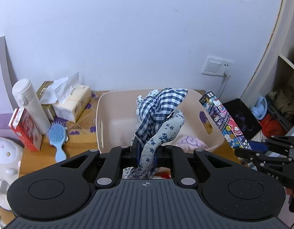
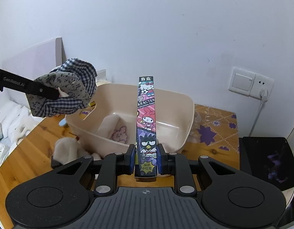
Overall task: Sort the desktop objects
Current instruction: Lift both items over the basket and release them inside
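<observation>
Both hands are loaded here: left gripper point(image 1: 146, 150) has its fingers clamped on a bunched checked-and-floral cloth point(image 1: 160, 112), held up over the beige tub point(image 1: 101, 114); right gripper point(image 2: 146, 157) is clamped on a long cartoon pen box point(image 2: 146, 122) poking out above the same tub. I'd say get each one well inside the rim before letting go, cloth first since it dangles. Wooden bench point(image 2: 32, 143) with a purple-flower mat point(image 2: 213, 131), white wall, socket point(image 2: 250, 83) on the right
</observation>
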Action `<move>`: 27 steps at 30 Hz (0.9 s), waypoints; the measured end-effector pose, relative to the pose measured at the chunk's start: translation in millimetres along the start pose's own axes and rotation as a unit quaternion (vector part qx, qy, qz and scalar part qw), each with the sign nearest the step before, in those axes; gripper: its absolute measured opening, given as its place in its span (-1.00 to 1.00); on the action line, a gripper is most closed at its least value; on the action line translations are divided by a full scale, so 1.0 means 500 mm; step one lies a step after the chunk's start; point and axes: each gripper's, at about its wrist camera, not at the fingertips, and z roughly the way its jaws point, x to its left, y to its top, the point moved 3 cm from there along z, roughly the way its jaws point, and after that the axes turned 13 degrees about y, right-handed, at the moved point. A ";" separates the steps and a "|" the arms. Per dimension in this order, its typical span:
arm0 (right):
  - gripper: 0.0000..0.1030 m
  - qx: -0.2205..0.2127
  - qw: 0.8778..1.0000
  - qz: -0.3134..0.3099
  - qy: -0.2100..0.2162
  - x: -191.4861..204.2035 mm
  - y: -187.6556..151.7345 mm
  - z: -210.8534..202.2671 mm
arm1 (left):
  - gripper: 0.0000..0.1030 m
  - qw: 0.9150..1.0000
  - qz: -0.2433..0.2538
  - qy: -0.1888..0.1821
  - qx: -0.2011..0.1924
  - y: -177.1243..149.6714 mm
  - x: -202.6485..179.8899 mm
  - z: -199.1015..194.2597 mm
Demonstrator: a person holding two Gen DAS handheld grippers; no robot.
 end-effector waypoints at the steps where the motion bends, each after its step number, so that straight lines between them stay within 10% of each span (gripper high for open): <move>1: -0.60 -0.002 1.000 -0.001 -0.002 -0.003 0.003 0.002 | -0.76 1.000 0.001 0.000 0.000 0.007 -0.003 0.006; 27: -0.60 0.045 0.997 -0.056 -0.042 -0.053 0.086 0.189 | -0.76 0.995 0.014 0.075 0.058 0.017 -0.046 0.249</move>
